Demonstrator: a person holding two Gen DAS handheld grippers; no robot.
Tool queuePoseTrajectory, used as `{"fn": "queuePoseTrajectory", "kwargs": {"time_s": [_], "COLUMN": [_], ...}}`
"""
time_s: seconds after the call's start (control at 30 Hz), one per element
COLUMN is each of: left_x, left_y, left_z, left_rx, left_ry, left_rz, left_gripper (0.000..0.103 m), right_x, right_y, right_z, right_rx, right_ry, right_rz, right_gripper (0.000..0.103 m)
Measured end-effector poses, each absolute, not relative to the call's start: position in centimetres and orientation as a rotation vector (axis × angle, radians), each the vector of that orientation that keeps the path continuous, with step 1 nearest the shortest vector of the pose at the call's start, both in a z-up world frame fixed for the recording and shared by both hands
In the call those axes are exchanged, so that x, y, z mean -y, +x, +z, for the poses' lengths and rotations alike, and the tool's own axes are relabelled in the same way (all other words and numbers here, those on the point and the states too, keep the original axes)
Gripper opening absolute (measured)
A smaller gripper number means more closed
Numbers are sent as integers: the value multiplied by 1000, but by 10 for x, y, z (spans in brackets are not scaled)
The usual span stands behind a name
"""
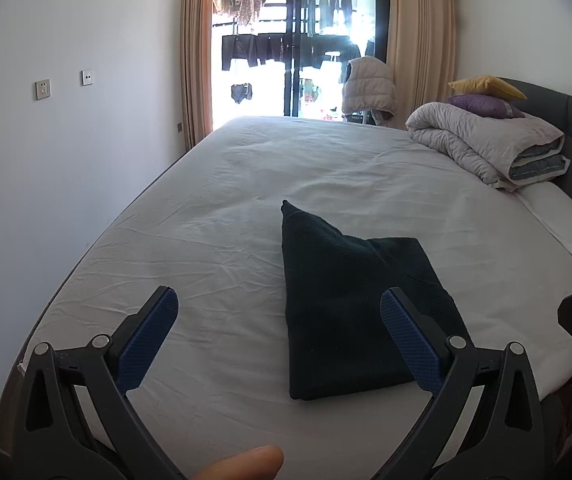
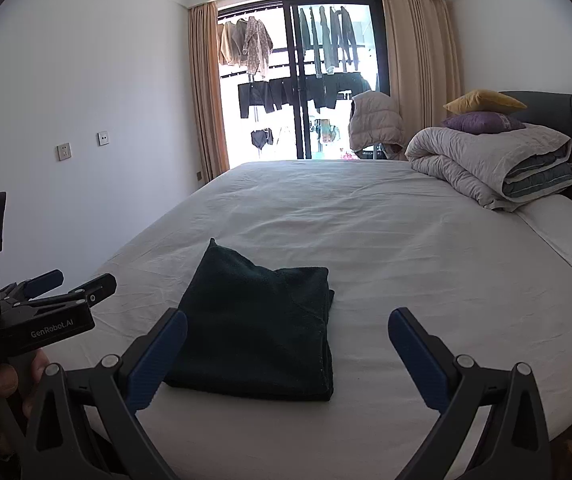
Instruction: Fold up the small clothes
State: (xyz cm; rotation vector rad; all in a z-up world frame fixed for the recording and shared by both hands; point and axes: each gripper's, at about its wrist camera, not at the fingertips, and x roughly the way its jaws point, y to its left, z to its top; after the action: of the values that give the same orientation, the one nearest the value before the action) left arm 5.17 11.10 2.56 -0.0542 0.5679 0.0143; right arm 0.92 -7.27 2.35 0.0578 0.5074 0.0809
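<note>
fold looks done; dark cloth [image 1: 350,312] lies free on bed [image 1: 214,184].
left gripper [image 1: 280,320] and right gripper [image 2: 288,334] both spread wide, empty, near side of cloth; next: fetch another piece.

One folded dark cloth [image 1: 350,312], two cushions [image 1: 486,96], one rolled duvet [image 1: 482,140], two wall sockets [image 1: 64,84].

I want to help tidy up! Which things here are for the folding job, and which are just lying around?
For the job:
- dark folded cloth, lying on the bed sheet
- left gripper, jaws open, empty
- right gripper, jaws open, empty

Just lying about:
- rolled grey duvet
- yellow pillow
- purple pillow
- puffy vest
- clothes hanging outside
</note>
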Motion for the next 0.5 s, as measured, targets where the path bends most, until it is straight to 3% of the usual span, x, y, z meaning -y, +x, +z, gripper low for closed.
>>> {"fn": "queuePoseTrajectory", "kwargs": {"time_s": [0.5], "left_x": [-108], "left_y": [66], "left_z": [2], "left_rx": [-622], "left_ry": [-54], "left_rz": [8], "left_gripper": [103], "right_x": [64], "right_y": [12], "right_z": [11], "right_rx": [-563], "right_ry": [43], "right_rz": [85], "right_gripper": [103]}}
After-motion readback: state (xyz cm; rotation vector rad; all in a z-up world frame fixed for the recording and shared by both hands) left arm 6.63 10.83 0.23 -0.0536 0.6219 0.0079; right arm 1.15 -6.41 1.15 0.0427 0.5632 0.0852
